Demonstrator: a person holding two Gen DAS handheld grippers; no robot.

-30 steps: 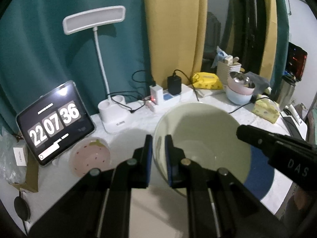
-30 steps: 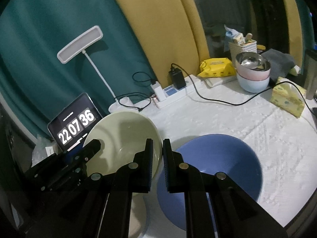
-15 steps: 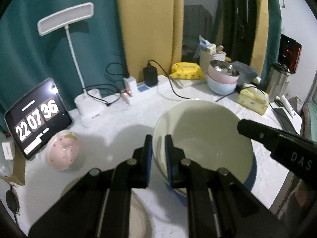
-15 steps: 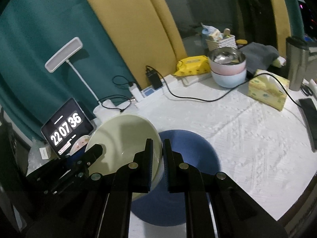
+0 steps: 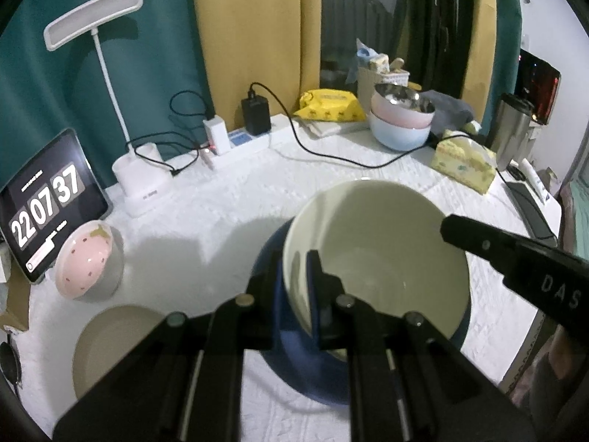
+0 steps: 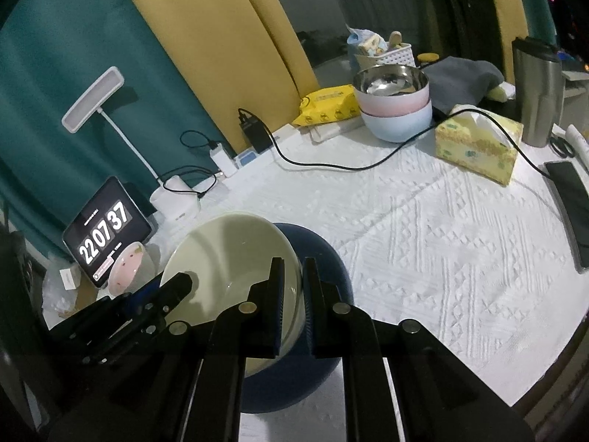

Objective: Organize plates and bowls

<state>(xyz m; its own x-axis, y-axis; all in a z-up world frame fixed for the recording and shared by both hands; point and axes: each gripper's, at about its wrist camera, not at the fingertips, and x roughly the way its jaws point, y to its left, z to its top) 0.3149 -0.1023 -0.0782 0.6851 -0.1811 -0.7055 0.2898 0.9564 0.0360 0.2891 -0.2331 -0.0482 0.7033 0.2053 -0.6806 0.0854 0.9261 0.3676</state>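
Over the blue plate [image 5: 270,258], the cream bowl [image 5: 383,243] is held by its rim from both sides, so it can be set down level. Its edge is pinched tight by the left gripper [image 5: 296,287] and the right gripper [image 6: 292,294]. A pink bowl [image 5: 86,269] and a cream plate [image 5: 110,346] are left waiting nearby on the white cloth [image 6: 423,228].

Blue plate [image 5: 294,361] mostly hidden – under cream bowl [image 5: 383,258] and tongs

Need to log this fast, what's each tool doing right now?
Left tool: closed on the cream bowl's rim.
Right tool: closed on the same bowl's opposite rim.
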